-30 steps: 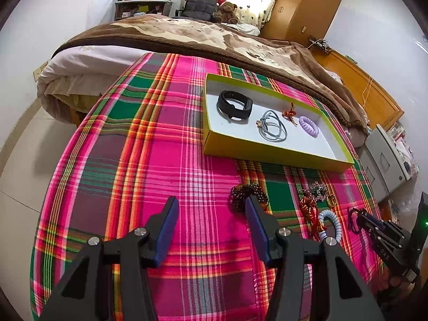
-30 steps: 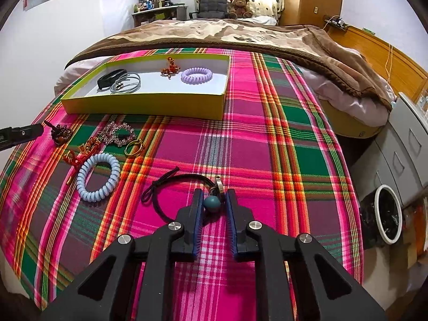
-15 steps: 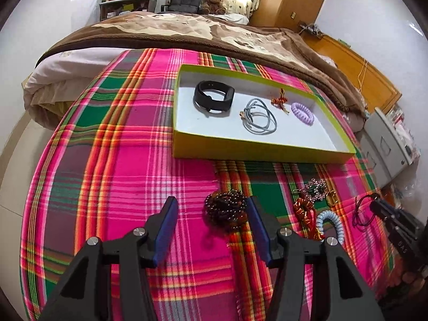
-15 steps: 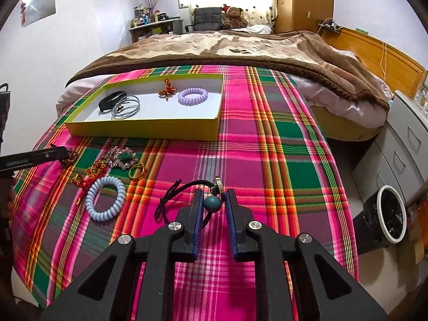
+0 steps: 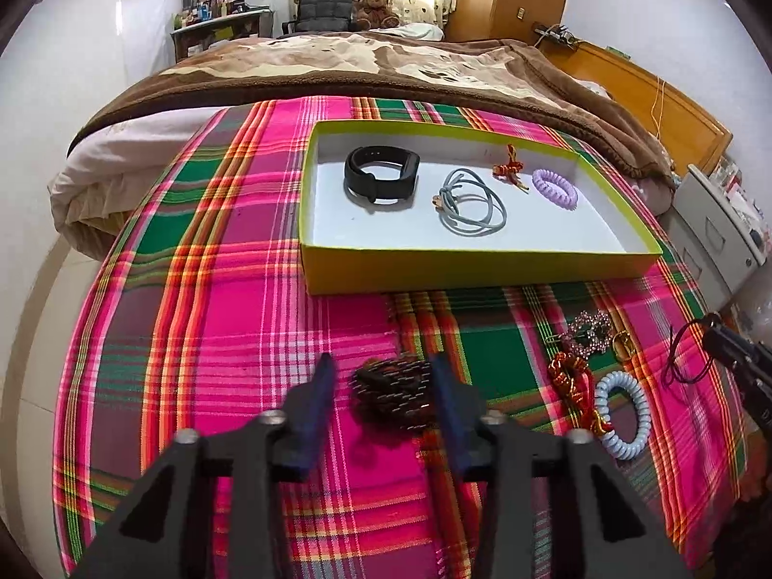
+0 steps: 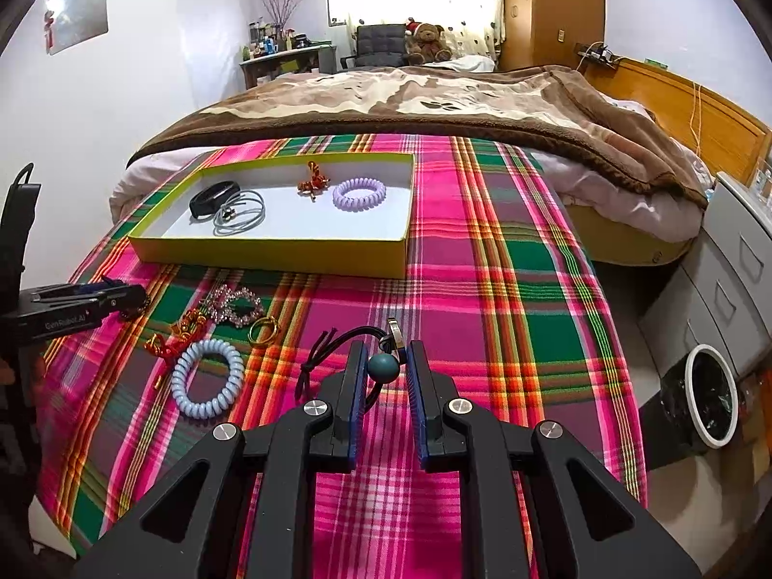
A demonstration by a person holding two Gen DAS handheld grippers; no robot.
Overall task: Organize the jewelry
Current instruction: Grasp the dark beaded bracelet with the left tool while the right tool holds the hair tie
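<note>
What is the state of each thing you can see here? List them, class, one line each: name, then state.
Left tool: jaws just closing, dark beaded bracelet between them, not clearly pinched.
Right tool: shut on black cord bracelet, gripping its teal bead.
Yellow box: open, no lid.
Black watch band: in box, looped.
Grey cord: in box, coiled.
Purple spiral tie: in box.
Blue spiral tie: on the cloth, outside.
</note>
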